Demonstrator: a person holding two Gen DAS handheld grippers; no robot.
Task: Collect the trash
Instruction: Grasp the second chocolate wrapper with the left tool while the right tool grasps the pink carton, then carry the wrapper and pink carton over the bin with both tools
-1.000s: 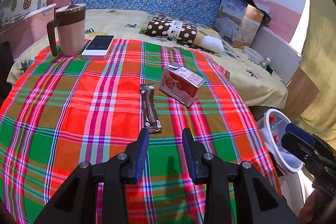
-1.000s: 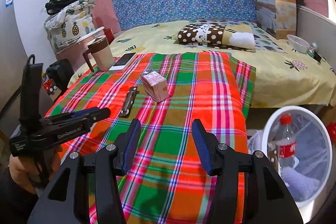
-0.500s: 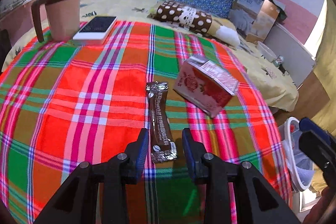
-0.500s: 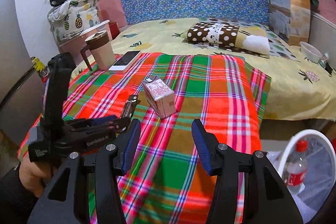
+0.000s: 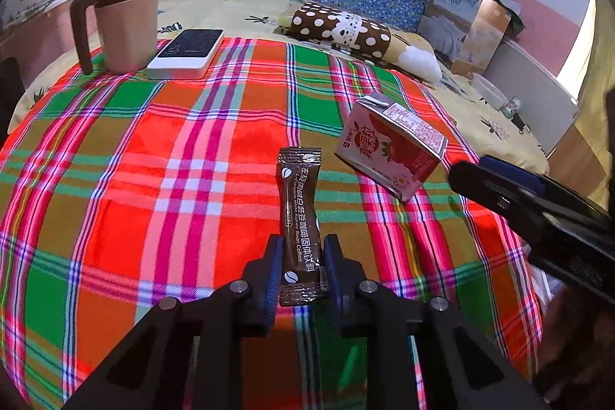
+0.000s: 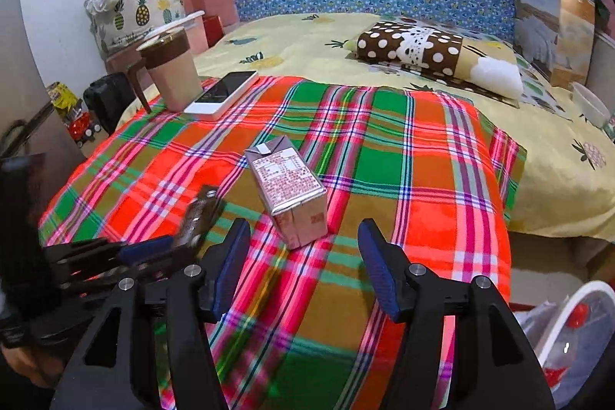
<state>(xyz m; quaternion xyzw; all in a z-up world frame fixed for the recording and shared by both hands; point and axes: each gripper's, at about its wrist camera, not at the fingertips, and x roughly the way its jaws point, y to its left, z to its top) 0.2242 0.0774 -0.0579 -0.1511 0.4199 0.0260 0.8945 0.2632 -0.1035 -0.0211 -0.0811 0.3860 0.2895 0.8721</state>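
Note:
A brown coffee sachet (image 5: 300,218) lies on the plaid cloth (image 5: 153,179); its near end sits between the fingers of my left gripper (image 5: 301,268), whose jaws stand close on both sides of it. In the right wrist view the sachet (image 6: 198,216) looks tilted up at the left gripper's tips. A red and silver drink carton (image 5: 392,148) lies on its side just right of the sachet. My right gripper (image 6: 303,268) is open and empty, just short of the carton (image 6: 288,191).
A mug (image 5: 123,14) and a white phone (image 5: 188,52) stand at the cloth's far left. A white bin (image 6: 576,337) with a bottle inside is low at the right. A polka-dot pillow (image 6: 415,48) lies on the bed behind.
My left gripper moved forward over the sachet and its jaws narrowed around the near end. My right gripper moved forward and left, toward the carton.

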